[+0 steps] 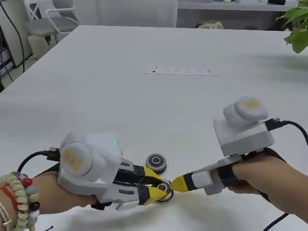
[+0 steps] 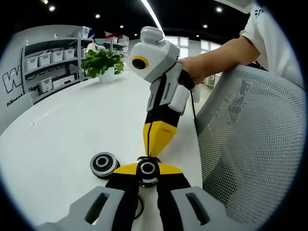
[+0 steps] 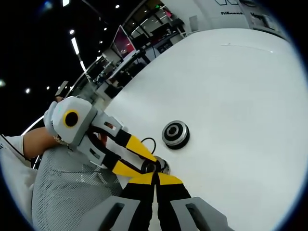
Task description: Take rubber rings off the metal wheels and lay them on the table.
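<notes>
Near the front edge of the white desk [image 1: 144, 110], left hand-held gripper [image 1: 161, 187] pinching a metal wheel [image 2: 147, 171], right hand-held gripper [image 1: 175, 183] pressed together, tip touching it from the right, second wheel [image 1: 156, 162] just beyond, power strip [image 1: 182, 71] far off.

Wide white table [image 1: 144, 110], smooth and matte, running far out toward 12 o'clock. Up there, a flat white power strip [image 1: 182, 71] lies crosswise on the surface. Down near 6 o'clock, a metal wheel [image 1: 156, 162] lies flat, dark rubber around a shiny hub. Just at its 5 o'clock, a second wheel [image 1: 164, 187] sits low over the surface; can't tell whether it rests on it. A thin black rubber ring [image 3: 150, 139] lies loose just beside. Far off at 2 o'clock, a potted plant [image 2: 107, 67] stands on the table.
</notes>
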`<state>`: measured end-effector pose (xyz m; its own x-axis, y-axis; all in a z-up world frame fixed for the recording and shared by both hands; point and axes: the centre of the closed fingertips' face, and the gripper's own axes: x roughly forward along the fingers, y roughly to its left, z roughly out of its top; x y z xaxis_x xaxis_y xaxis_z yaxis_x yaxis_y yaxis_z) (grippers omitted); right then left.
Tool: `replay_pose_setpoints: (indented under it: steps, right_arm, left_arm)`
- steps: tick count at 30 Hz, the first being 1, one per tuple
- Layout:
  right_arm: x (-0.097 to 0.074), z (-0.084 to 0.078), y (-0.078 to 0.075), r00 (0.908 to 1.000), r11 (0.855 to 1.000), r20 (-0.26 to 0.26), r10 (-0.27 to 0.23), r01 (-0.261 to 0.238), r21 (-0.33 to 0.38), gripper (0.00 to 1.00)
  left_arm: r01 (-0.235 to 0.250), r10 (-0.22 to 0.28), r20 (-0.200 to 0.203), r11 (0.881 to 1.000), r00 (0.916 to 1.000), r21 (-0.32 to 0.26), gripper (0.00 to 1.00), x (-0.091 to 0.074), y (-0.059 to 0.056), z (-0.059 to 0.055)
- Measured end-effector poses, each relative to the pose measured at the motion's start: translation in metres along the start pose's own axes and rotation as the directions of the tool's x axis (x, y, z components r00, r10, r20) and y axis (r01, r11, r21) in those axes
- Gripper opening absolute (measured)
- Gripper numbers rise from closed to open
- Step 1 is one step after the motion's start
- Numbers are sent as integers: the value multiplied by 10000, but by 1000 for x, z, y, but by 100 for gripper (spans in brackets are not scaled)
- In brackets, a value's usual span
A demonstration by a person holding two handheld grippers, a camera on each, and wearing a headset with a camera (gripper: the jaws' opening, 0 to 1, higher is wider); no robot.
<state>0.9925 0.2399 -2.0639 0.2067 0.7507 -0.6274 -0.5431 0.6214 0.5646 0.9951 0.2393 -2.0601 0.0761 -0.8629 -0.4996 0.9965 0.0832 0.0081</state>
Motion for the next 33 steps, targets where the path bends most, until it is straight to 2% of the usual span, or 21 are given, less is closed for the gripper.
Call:
replay_pose_setpoints:
  steps: [14,15,16,17,18,19,20,22,25,28,31,33]
  right_arm:
    - [0,4,4,9998,9998,95,180,-181,89,0]
    - [0,6,6,9994,9995,183,290,-292,91,0]
    - [0,9,15,9968,9970,298,738,-745,215,0]
    - [-1,22,22,9893,9931,1018,1045,-1093,426,0]
    - [-3,18,18,9954,9961,638,710,-741,482,0]
    - [-2,13,9,9994,9997,315,122,-129,220,0]
    - [-1,14,4,9991,9993,367,-189,200,-305,0]
    - [0,10,7,9997,9999,263,23,-26,131,0]
    - [-2,8,2,9996,9998,188,-199,197,91,0]
    - [-2,8,0,9994,9996,177,-290,288,81,0]
    - [-3,8,-2,9992,9993,148,-372,372,27,0]
    - [-3,7,-3,9991,9992,105,-403,403,29,0]
  left_arm:
    - [13,-13,14,10000,10000,17,8,0,0,0]
    - [12,-12,12,10000,10000,17,8,0,0,0]
    - [0,0,18,10000,10000,11,8,0,0,0]
    - [1,-1,15,10000,10000,14,8,0,0,0]
    - [-3,3,16,10000,10000,4,8,0,0,0]
    - [-11,11,24,10000,10000,-21,8,0,0,0]
    - [-11,11,24,10000,10000,28,8,0,0,0]
    - [-26,25,44,10000,10000,25,8,0,0,0]
    - [-24,24,9,9999,10000,126,8,0,0,0]
    - [21,-19,-225,10000,9997,92,8,1,0,1]
    - [159,-168,-378,9996,9991,-246,10,0,-1,2]
    - [265,-264,-567,9996,9980,25,11,-1,-3,0]
